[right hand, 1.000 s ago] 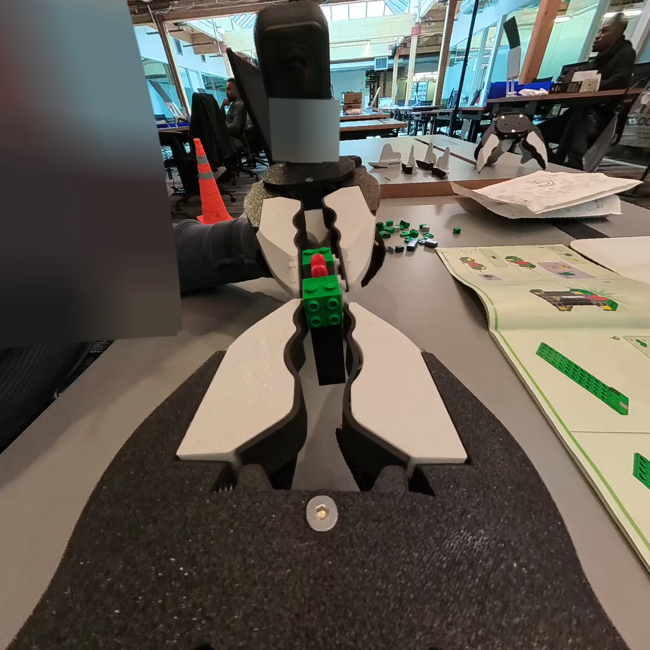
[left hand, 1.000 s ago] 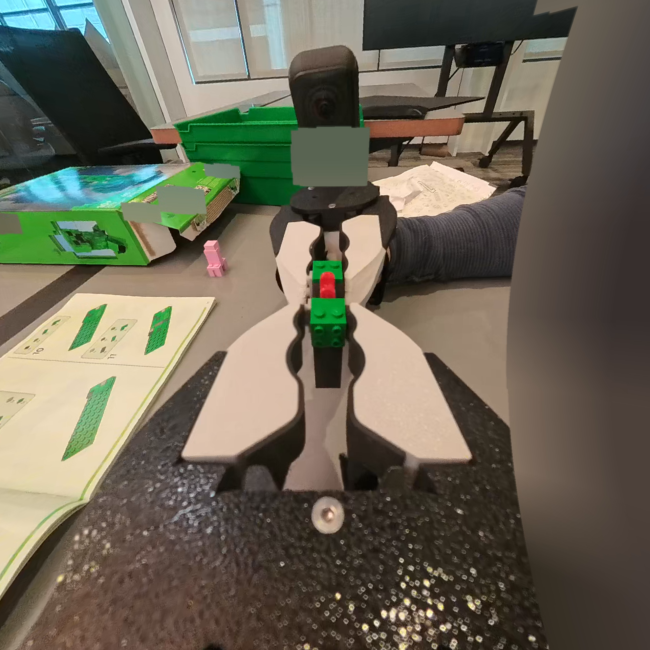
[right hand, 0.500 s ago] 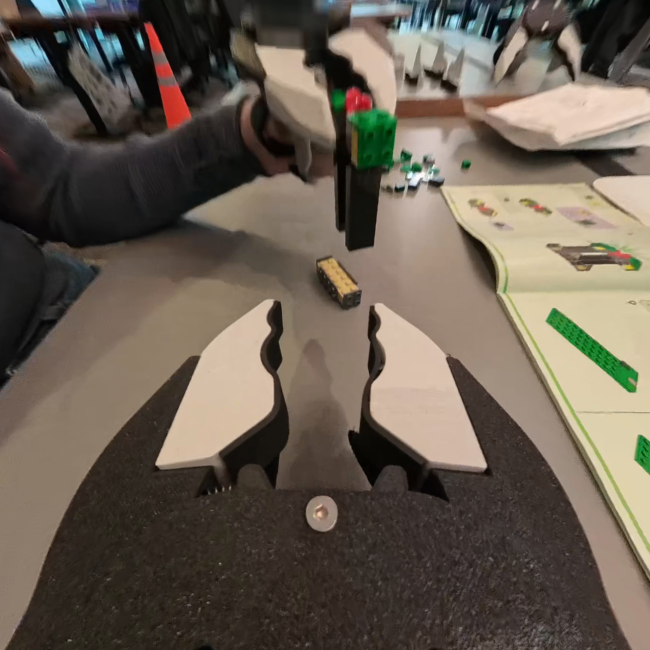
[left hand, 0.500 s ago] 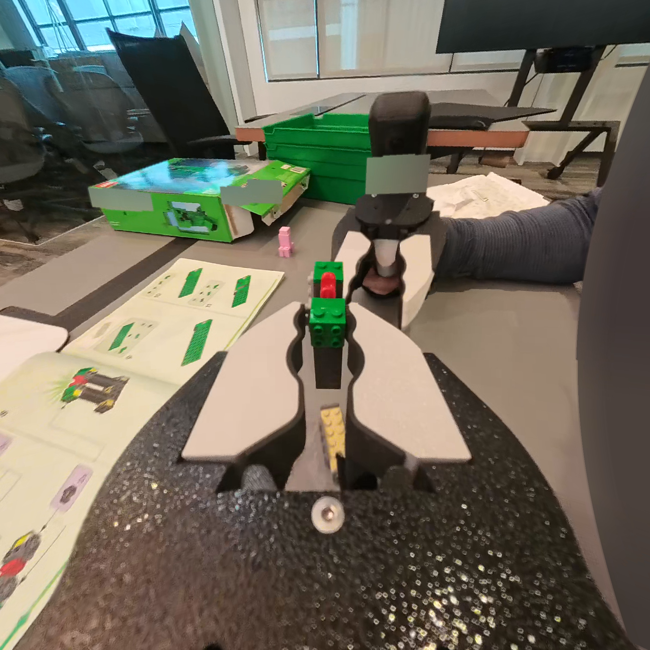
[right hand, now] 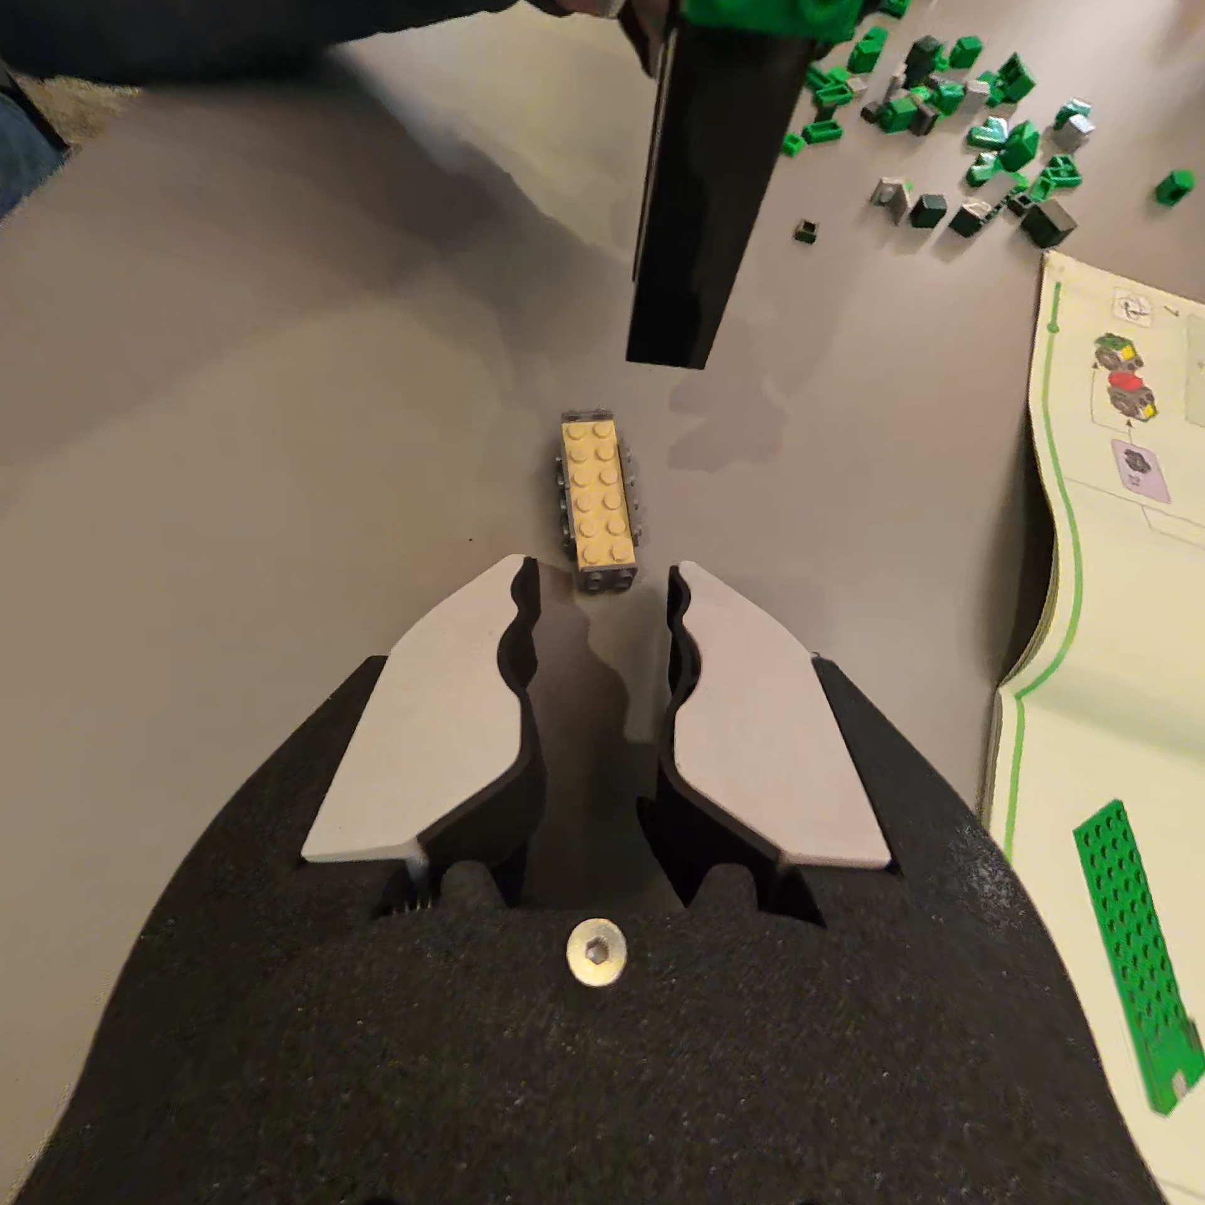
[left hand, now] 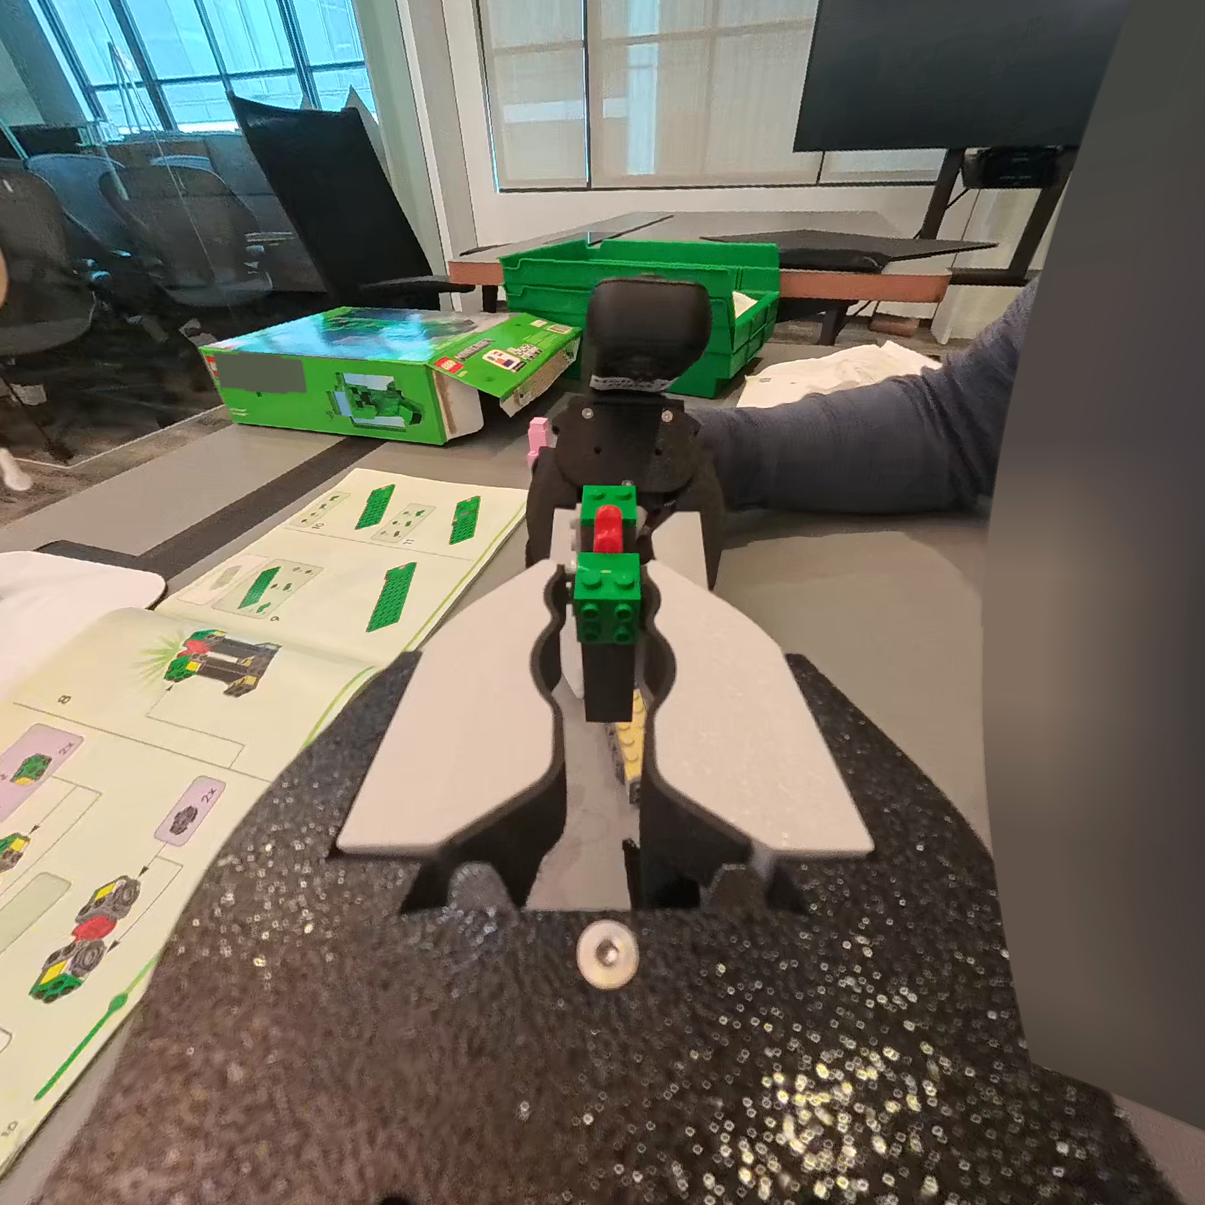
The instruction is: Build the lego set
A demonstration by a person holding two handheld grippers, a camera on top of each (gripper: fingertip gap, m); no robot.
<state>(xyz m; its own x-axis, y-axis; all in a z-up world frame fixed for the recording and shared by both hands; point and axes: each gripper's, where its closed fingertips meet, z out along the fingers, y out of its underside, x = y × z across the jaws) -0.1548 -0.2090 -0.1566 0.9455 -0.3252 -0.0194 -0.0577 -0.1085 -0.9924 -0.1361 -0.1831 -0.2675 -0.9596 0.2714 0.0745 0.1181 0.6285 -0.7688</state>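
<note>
Below the spread right gripper [right hand: 603, 574], a tan brick [right hand: 598, 499]; left gripper [left hand: 606, 587] pinching the green-black assembly [left hand: 608, 636].

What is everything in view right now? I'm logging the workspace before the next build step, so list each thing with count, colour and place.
Lego assembly: one, green blocks over a black column with a red piece, held off the table.
Tan-topped brick stack: one, tan on dark grey, flat on the table just ahead of the right claw.
Loose bricks: many, green, grey and black, scattered at far right.
Instruction booklet: one, pale green, open on the table.
Lego box: one, green, opened, far side.
Bins: stacked, green, behind the box.
Pink figure: one, mostly hidden.
Table: grey.
Sleeve: dark blue.
Left claw: shut on the assembly.
Right claw: open.
</note>
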